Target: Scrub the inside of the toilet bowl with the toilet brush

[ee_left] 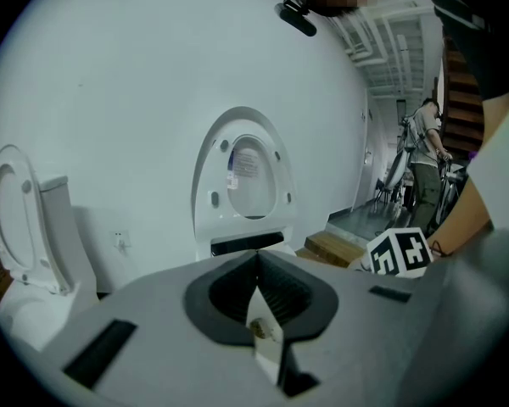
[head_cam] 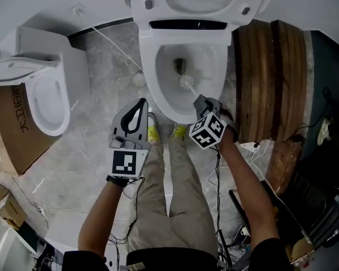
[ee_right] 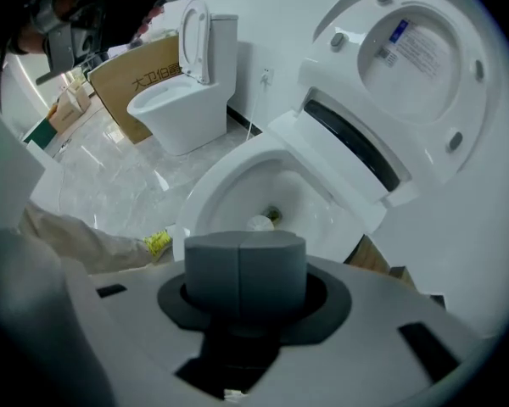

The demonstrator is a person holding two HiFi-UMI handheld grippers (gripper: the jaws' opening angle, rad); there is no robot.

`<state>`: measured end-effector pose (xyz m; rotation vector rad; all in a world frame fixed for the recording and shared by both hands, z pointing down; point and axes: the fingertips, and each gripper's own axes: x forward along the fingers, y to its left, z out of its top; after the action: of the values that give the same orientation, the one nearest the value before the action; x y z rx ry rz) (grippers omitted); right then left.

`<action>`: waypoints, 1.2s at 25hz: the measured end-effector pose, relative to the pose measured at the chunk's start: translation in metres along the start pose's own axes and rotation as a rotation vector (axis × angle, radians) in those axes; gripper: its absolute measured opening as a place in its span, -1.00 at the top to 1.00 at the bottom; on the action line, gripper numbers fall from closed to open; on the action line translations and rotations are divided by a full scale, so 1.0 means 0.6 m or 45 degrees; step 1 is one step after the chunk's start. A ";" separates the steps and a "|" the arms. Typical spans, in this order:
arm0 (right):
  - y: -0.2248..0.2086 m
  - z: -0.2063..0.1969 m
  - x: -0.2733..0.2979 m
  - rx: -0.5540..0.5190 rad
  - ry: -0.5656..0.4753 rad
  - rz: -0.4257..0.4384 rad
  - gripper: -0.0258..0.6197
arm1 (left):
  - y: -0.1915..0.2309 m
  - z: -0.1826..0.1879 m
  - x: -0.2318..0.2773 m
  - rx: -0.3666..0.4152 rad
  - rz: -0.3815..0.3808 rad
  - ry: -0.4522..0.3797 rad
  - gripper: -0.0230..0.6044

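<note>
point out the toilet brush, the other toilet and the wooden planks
white toilet brush [head_cam: 186, 82]: head view, bristle head
second white toilet [head_cam: 45, 103]: head view, inside of bowl
brown wooden planks [head_cam: 271, 66]: head view, top face

Toilet brush [head_cam: 186, 82] in toilet bowl [head_cam: 158, 78] at 12 o'clock; second toilet [head_cam: 42, 49] at 10, cardboard box [head_cam: 14, 123] at 9 beside it, wooden planks [head_cam: 271, 78] at 2.
</note>
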<state>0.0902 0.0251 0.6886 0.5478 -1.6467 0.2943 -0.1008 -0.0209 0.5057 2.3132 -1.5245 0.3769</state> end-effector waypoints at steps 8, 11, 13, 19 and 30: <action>0.051 0.052 0.003 -0.076 -0.023 0.132 0.44 | -0.001 -0.006 -0.009 -0.015 0.002 -0.001 0.90; 0.044 0.084 0.030 -0.084 -0.052 0.085 0.44 | -0.002 -0.003 -0.010 -0.013 0.001 -0.008 0.90; 0.027 0.108 0.045 -0.069 -0.082 0.046 0.44 | -0.004 -0.004 -0.010 -0.013 -0.002 -0.007 0.90; -0.026 0.174 0.065 -0.150 -0.165 -0.090 0.44 | -0.007 0.000 -0.014 -0.009 -0.007 -0.009 0.90; -0.103 0.173 0.095 -0.238 -0.100 -0.186 0.45 | -0.003 -0.007 -0.018 -0.009 0.005 0.007 0.90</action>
<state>0.0285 -0.0891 0.7213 0.5403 -1.6795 0.0110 -0.1033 -0.0096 0.5050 2.3022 -1.5251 0.3776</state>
